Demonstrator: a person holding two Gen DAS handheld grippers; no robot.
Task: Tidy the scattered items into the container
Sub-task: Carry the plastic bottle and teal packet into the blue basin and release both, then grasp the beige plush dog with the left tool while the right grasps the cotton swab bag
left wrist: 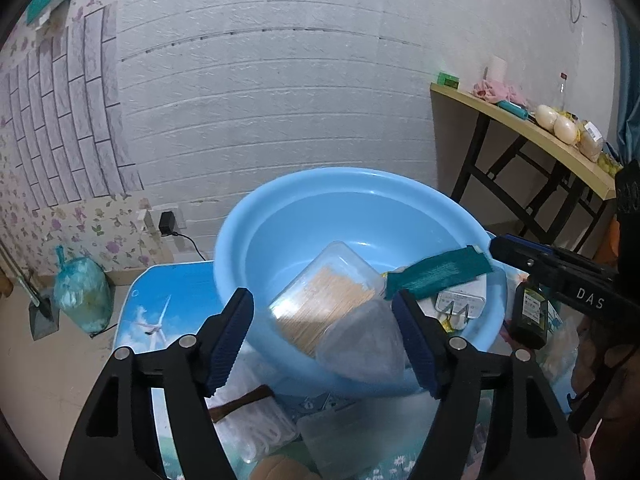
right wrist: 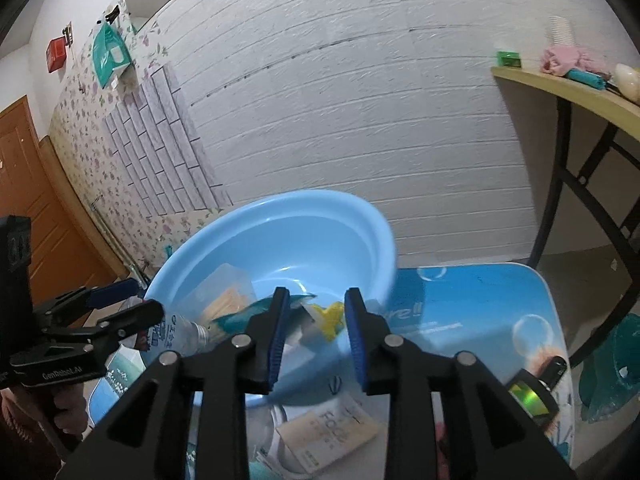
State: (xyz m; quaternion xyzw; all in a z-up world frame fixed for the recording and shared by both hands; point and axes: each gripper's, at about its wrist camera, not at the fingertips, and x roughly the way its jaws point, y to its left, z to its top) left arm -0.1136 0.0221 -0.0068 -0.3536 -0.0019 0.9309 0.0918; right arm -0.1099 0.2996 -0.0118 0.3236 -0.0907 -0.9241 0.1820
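Note:
A light blue basin (left wrist: 240, 248) stands on the small table and holds a clear box of wooden sticks (left wrist: 324, 300), a white charger (left wrist: 460, 304) and a teal packet (left wrist: 440, 272). My left gripper (left wrist: 322, 296) stands open over the basin's near rim. A clear plastic bottle (left wrist: 360, 344) lies blurred between its fingers, with a gap to the left pad. From the right, my right gripper (right wrist: 317, 294) points into the basin, open. The teal packet (right wrist: 236, 316) and a yellow scrap (right wrist: 330, 316) lie just past its tips, not pinched.
On the picture-printed table (right wrist: 480, 320) around the basin lie a dark small bottle (left wrist: 530, 312), a white cord bundle (left wrist: 248, 412), a cream box (right wrist: 332, 436) and a shiny green item (right wrist: 528, 396). A wooden side table (left wrist: 520, 128) stands to the right. A knotted bag (left wrist: 80, 296) sits on the floor.

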